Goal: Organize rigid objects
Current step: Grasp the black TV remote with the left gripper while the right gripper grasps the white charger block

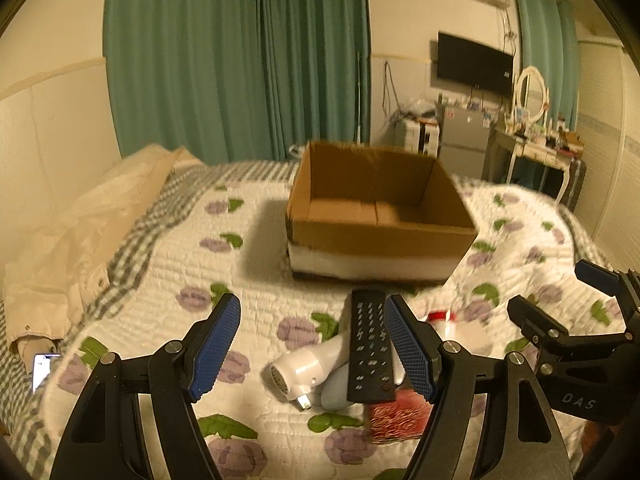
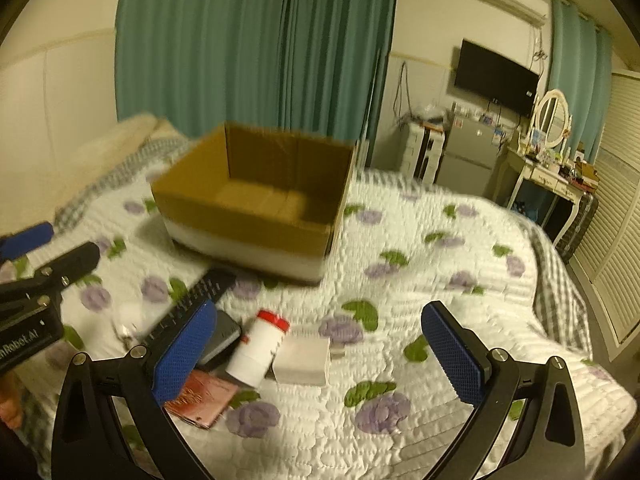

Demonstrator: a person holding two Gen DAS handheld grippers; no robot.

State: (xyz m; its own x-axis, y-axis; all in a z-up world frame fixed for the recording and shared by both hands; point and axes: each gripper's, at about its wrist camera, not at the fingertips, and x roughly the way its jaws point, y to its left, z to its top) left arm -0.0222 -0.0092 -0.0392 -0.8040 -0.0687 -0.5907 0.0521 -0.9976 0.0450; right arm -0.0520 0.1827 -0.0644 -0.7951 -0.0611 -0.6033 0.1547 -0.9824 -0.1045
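Observation:
An open cardboard box (image 1: 380, 216) (image 2: 256, 204) stands on the quilted bed, empty inside. In front of it lies a pile: a black remote (image 1: 370, 346) (image 2: 192, 300), a white hair dryer (image 1: 308, 368), a white bottle with a red cap (image 2: 260, 348) (image 1: 444, 318), a white block (image 2: 304, 362), a red patterned booklet (image 1: 396, 414) (image 2: 200, 400) and a grey case (image 2: 220, 336). My left gripper (image 1: 314, 354) is open above the pile, empty. My right gripper (image 2: 320, 360) is open over the bottle and block, empty; it also shows in the left wrist view (image 1: 560, 296).
A cream jacket (image 1: 80, 240) and a phone (image 1: 42, 370) lie at the bed's left side. Green curtains (image 1: 236, 60) hang behind. A fridge (image 1: 464, 140), a TV (image 1: 474, 62) and a dressing table (image 1: 540, 144) stand at the far right wall.

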